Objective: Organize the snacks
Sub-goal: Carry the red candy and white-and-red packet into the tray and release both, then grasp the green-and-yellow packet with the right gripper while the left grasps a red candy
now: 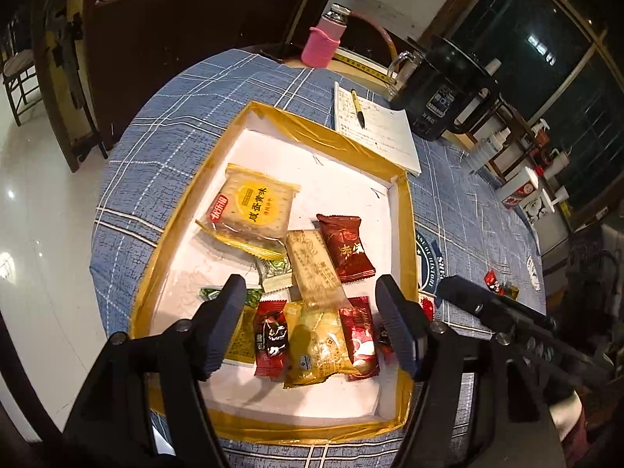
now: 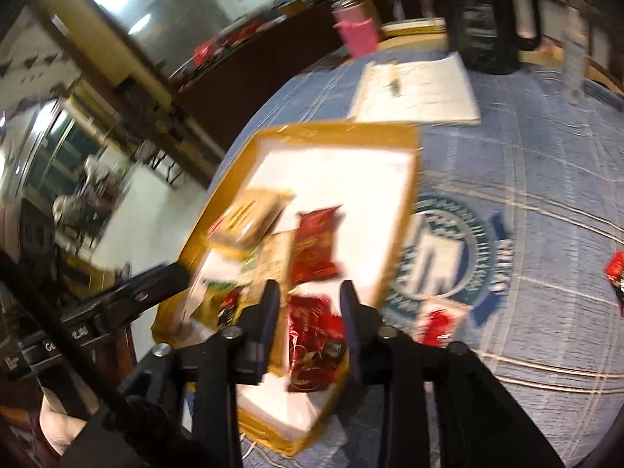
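A shallow white tray with a gold taped rim (image 1: pixel 273 117) holds several snack packets: a yellow cracker pack (image 1: pixel 251 204), a dark red packet (image 1: pixel 345 247), a tan bar (image 1: pixel 316 269), small red and gold packets (image 1: pixel 312 341). My left gripper (image 1: pixel 312 308) is open and empty, hovering over the near packets. In the blurred right wrist view, my right gripper (image 2: pixel 310 298) hovers open above the tray's near right rim (image 2: pixel 394 257), over a red packet (image 2: pixel 314 345). Loose red packets lie on the cloth to the right (image 2: pixel 438 321), (image 2: pixel 616 269).
A blue checked tablecloth (image 1: pixel 163 148) covers the round table. Behind the tray are a notepad with a pen (image 1: pixel 374 128), a pink-sleeved bottle (image 1: pixel 323 39), a glass mug (image 1: pixel 401 70) and a black cooker (image 1: pixel 444 85). Small candies (image 1: pixel 499 284) lie at the right.
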Motion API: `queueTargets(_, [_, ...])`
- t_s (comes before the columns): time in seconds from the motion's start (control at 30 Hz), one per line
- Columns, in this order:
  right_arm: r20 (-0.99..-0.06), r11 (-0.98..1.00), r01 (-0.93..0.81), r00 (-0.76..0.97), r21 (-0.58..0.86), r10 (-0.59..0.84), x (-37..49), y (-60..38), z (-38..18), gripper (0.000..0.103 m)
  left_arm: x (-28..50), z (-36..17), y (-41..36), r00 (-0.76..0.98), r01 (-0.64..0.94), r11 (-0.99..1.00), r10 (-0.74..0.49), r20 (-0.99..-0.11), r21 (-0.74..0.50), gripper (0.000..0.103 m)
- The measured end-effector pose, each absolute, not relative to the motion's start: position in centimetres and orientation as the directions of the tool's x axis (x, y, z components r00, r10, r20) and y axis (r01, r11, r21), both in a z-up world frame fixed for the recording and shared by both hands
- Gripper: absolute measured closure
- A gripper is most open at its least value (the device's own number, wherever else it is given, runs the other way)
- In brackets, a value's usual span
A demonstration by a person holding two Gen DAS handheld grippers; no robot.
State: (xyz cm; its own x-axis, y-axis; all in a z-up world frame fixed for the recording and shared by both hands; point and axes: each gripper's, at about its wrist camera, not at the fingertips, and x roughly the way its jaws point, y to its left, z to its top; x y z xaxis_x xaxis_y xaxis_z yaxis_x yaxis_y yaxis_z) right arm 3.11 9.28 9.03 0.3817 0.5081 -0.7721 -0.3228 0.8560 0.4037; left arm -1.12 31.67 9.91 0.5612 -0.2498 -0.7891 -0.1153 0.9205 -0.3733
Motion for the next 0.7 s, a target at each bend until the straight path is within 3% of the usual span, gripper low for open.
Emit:
queueTargets(0.2, [-0.844,0.932,-0.175,0.397,0.318,0.362,3.6,4.1,6.1,0.070,-1.2,10.1,30.8,0.556,-0.073,0.911,-0.302,-0.775,-0.407,0.031])
queueTargets(0.37, [-0.847,0.946,-0.023,0.439,0.323,0.300,2.6,-2.6,5.5,0.070,-1.0,10.6,27.5,0.525,0.033,0.904,-0.378,-0.762,-0.426,0.029])
queueTargets(0.7, [-0.856,0.955,0.223,0.514,0.196,0.056,1.1,-17.4,6.9,0.069,0.1,9.5,18.3,0.414,0.150,0.869,-0.489,-0.768,-0.472,0.028])
